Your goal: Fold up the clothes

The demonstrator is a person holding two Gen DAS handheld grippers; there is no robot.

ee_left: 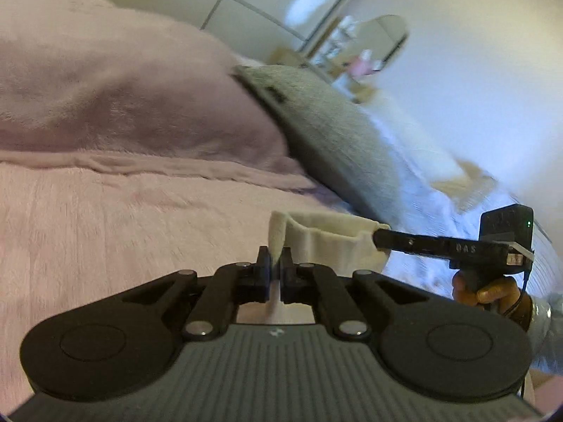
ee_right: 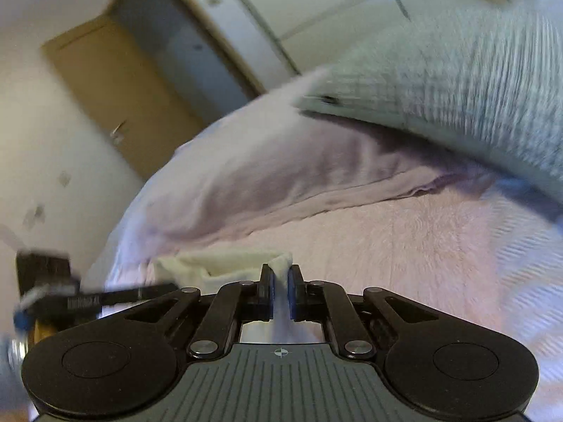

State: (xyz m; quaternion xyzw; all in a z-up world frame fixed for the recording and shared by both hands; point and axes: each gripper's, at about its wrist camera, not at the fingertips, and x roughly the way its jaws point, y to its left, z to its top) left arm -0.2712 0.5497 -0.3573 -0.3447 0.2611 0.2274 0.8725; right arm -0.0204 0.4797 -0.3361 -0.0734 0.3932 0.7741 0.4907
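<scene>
A cream white knitted garment (ee_left: 327,241) hangs stretched between my two grippers above a pink bed. My left gripper (ee_left: 276,258) is shut on one top corner of it. My right gripper (ee_right: 280,274) is shut on the other top corner of the garment (ee_right: 225,267). In the left wrist view the right gripper (ee_left: 378,237) shows from the side at the right, pinching the cloth edge. In the right wrist view the left gripper (ee_right: 165,288) shows at the left, blurred. Most of the garment hangs below the jaws, hidden.
The bed has a pink fleece blanket (ee_left: 105,218) and a pink pillow (ee_left: 116,91). A grey ribbed pillow (ee_left: 327,130) lies beside it, also in the right wrist view (ee_right: 457,81). A mirror (ee_left: 373,45) and a wooden door (ee_right: 116,95) stand behind.
</scene>
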